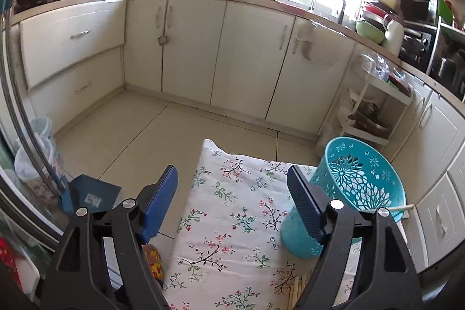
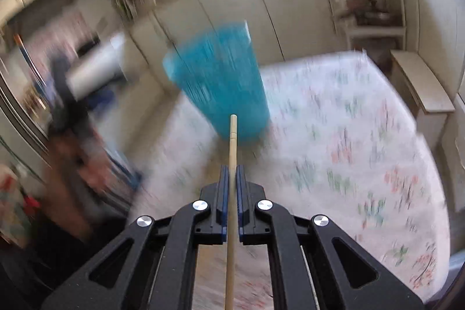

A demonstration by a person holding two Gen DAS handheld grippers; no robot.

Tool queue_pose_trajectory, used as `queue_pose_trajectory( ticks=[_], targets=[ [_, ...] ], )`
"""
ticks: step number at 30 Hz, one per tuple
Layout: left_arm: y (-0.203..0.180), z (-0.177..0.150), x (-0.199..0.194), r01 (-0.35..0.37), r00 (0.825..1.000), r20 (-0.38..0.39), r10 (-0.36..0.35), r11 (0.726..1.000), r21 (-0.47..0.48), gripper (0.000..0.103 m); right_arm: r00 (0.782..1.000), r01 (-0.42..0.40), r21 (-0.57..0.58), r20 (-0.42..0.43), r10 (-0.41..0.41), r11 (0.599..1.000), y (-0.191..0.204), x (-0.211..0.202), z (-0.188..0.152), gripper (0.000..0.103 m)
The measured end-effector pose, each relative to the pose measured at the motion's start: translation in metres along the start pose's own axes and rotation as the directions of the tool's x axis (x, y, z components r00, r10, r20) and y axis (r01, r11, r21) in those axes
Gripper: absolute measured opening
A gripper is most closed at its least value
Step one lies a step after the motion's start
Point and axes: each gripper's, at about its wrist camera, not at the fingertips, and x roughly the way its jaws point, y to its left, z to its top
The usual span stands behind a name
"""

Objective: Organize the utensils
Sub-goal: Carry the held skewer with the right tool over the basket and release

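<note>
A turquoise perforated utensil holder (image 1: 354, 193) stands on the floral tablecloth (image 1: 232, 222), with one wooden chopstick (image 1: 399, 208) poking over its rim. My left gripper (image 1: 232, 191) hangs open above the cloth, just left of the holder, nothing between its blue pads. Several wooden chopsticks (image 1: 298, 289) lie on the cloth at the bottom of the left wrist view. In the blurred right wrist view my right gripper (image 2: 231, 173) is shut on a wooden chopstick (image 2: 232, 141) that points at the turquoise holder (image 2: 218, 80) ahead.
White kitchen cabinets (image 1: 203, 48) run along the back. A white shelf rack (image 1: 375, 112) stands right of the table, and a wooden stool (image 2: 421, 86) beyond its far edge. A blue box (image 1: 90, 193) and lined bins (image 1: 35, 153) sit on the floor at left.
</note>
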Motion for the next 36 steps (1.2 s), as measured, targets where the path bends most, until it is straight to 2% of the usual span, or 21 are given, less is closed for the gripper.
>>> queue_pose_trajectory(
  ticks=[4, 6, 7, 10, 11, 14, 17, 19, 23, 25, 27, 29, 33, 36],
  targets=[
    [0.0, 0.001, 0.0, -0.002, 1.0, 0.004, 0.002, 1.0, -0.013, 0.074, 0.978, -0.069, -0.045, 0.192, 0.076, 0.997, 0.03, -0.036, 0.063, 0.006],
    [-0.002, 0.001, 0.0, -0.011, 1.0, 0.006, 0.011, 1.0, -0.023, 0.075, 0.949, -0.094, -0.071, 0.296, 0.111, 0.993, 0.046, -0.043, 0.094, 0.006],
    [-0.001, 0.001, 0.001, -0.012, 1.0, 0.004, 0.012, 0.999, -0.033, 0.076, 0.927, -0.101, -0.092, 0.354, 0.127, 0.991, 0.055, -0.041, 0.11, 0.006],
    [0.0, 0.001, 0.002, -0.018, 1.0, 0.001, 0.018, 0.999, -0.045, 0.078, 0.884, -0.074, -0.107, 0.452, 0.115, 0.991, 0.069, -0.02, 0.136, 0.006],
    [0.0, 0.001, 0.002, -0.021, 1.0, 0.003, 0.021, 0.999, -0.045, 0.078, 0.873, -0.039, -0.097, 0.481, 0.081, 0.995, 0.071, -0.007, 0.143, 0.006],
    [0.001, 0.001, 0.003, -0.028, 1.0, 0.005, 0.029, 0.998, -0.049, 0.08, 0.862, 0.046, -0.054, 0.507, -0.012, 0.997, 0.068, 0.035, 0.148, 0.006],
    [0.003, 0.002, 0.003, -0.024, 1.0, 0.0, 0.024, 0.998, -0.06, 0.08, 0.87, 0.097, -0.019, 0.487, -0.076, 0.995, 0.058, 0.071, 0.145, 0.006],
    [0.005, 0.003, 0.003, -0.016, 1.0, -0.002, 0.016, 0.998, -0.068, 0.081, 0.885, 0.122, -0.017, 0.454, -0.101, 0.992, 0.055, 0.087, 0.137, 0.006],
    [0.007, 0.005, 0.002, -0.007, 1.0, -0.005, 0.006, 0.997, -0.079, 0.081, 0.907, 0.137, -0.048, 0.408, -0.105, 0.989, 0.054, 0.095, 0.131, 0.006],
    [0.007, 0.004, 0.002, -0.008, 1.0, -0.006, 0.008, 0.997, -0.078, 0.081, 0.926, 0.133, -0.068, 0.365, -0.099, 0.989, 0.054, 0.099, 0.127, 0.008],
    [0.007, 0.004, 0.003, -0.01, 1.0, -0.011, 0.01, 0.997, -0.073, 0.082, 0.929, 0.144, -0.085, 0.354, -0.105, 0.986, 0.055, 0.092, 0.125, 0.021],
    [0.007, 0.003, 0.003, -0.015, 1.0, -0.015, 0.014, 0.998, -0.068, 0.082, 0.929, 0.15, -0.096, 0.353, -0.107, 0.984, 0.056, 0.08, 0.118, 0.024],
    [0.01, 0.002, 0.004, -0.035, 0.999, -0.026, 0.034, 0.997, -0.067, 0.084, 0.916, 0.159, -0.064, 0.383, -0.123, 0.985, 0.051, 0.038, 0.09, 0.026],
    [0.014, 0.0, 0.007, -0.046, 0.998, -0.043, 0.042, 0.996, -0.075, 0.084, 0.939, 0.178, -0.022, 0.302, -0.164, 0.984, 0.043, 0.025, 0.041, 0.026]
  ],
)
